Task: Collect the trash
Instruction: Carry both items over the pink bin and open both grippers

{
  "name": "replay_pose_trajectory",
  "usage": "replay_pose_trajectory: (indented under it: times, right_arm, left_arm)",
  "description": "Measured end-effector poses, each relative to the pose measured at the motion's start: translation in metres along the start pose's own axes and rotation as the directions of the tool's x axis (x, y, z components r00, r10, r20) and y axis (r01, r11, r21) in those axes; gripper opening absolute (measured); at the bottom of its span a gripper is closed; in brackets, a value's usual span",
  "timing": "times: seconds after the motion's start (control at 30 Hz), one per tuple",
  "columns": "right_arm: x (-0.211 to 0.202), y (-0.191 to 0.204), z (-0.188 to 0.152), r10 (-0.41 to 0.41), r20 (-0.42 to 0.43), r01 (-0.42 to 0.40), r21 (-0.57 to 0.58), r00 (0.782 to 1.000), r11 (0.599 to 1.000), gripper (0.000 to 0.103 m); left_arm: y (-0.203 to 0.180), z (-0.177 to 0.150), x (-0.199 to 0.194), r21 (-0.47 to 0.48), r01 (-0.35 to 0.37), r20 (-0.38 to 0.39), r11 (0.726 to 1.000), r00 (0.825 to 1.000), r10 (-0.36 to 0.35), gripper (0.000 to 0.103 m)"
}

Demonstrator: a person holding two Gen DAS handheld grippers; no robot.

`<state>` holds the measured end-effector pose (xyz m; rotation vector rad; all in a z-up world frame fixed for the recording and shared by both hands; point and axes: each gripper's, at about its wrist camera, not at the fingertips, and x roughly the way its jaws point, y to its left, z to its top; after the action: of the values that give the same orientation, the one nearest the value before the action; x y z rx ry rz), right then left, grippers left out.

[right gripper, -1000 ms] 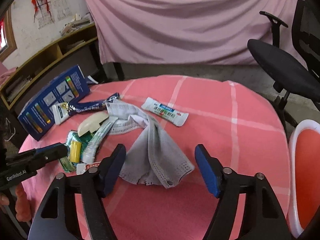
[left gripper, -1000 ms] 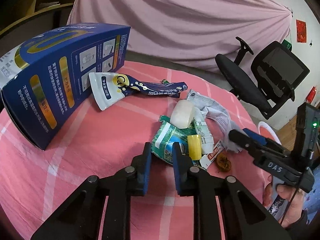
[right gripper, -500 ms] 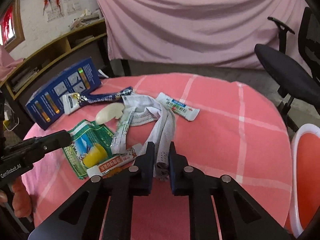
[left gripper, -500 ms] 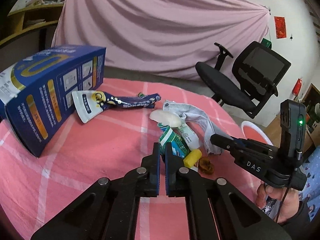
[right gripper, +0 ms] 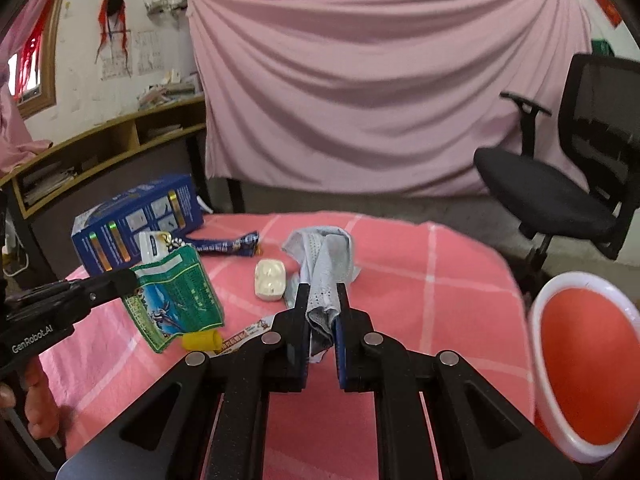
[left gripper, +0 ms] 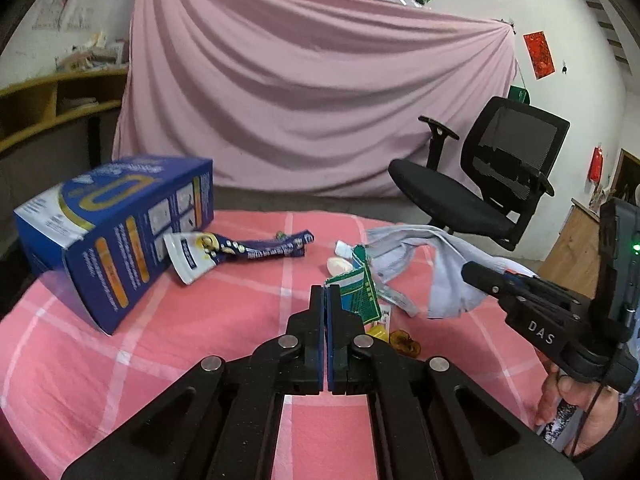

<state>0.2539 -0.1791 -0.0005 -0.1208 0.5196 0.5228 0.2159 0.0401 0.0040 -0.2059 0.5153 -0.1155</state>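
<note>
My left gripper (left gripper: 325,294) is shut on a green snack wrapper (left gripper: 358,294) and holds it above the pink tablecloth; the wrapper also shows hanging in the right wrist view (right gripper: 176,300). My right gripper (right gripper: 322,292) is shut on a grey face mask (right gripper: 324,264), lifted off the table; it also shows in the left wrist view (left gripper: 444,276). On the cloth lie a yellow cap (right gripper: 202,340), a white soap-like lump (right gripper: 271,280), a red-and-white wrapper strip (right gripper: 248,332), a blue-and-white pouch (left gripper: 236,250) and a brown scrap (left gripper: 406,342).
A large blue box (left gripper: 116,224) lies at the table's left. An orange bin with a white rim (right gripper: 588,364) stands on the floor right of the table. A black office chair (left gripper: 480,184) is behind it. Wooden shelves (right gripper: 100,152) stand at the back left.
Both grippers closed, the left on the green wrapper and the right on the mask, then lifted them off the table. The yellow cap slid off the wrapper onto the cloth.
</note>
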Motion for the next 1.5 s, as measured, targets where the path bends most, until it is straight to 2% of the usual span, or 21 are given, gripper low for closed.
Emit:
replay_pose_trajectory:
  times: [0.3,0.47,0.67,0.9,1.03,1.23,1.5]
  right_arm:
    - [-0.019,0.001,0.001,-0.024,0.108,0.025,-0.006,0.994,1.000,0.008]
    - [-0.040,0.002,0.000,-0.034,0.217,0.034,0.004,0.975,0.999,0.008]
    - [-0.065,-0.004,0.000,-0.085,0.340,0.087,0.011,0.937,0.996,0.008]
    - [-0.094,-0.032,0.001,-0.197,0.440,0.193,0.054,0.876,0.980,0.008]
    - [-0.104,-0.055,-0.001,-0.257,0.452,0.233,0.109,0.854,0.966,0.008]
    - [-0.114,-0.091,-0.013,-0.349,0.425,0.297,0.185,0.835,0.937,0.008]
    - [-0.118,-0.141,-0.025,-0.433,0.319,0.339,0.308,0.843,0.889,0.008]
  left_arm:
    - [-0.015,-0.007,-0.012,0.041,-0.037,0.094,0.998,0.995,0.033,0.000]
    - [-0.028,-0.006,-0.021,0.055,-0.054,0.166,0.997,0.985,0.045,0.000]
    - [-0.051,0.000,-0.025,0.059,-0.021,0.229,0.998,0.973,0.007,0.000]
    - [-0.095,0.014,-0.023,0.082,0.051,0.289,0.995,0.955,-0.073,0.000]
    - [-0.120,0.026,-0.015,0.102,0.099,0.297,0.990,0.947,-0.125,0.000]
    - [-0.163,0.034,0.008,0.142,0.163,0.268,0.976,0.943,-0.196,0.000]
    - [-0.221,0.037,0.044,0.173,0.244,0.192,0.954,0.942,-0.276,0.000]
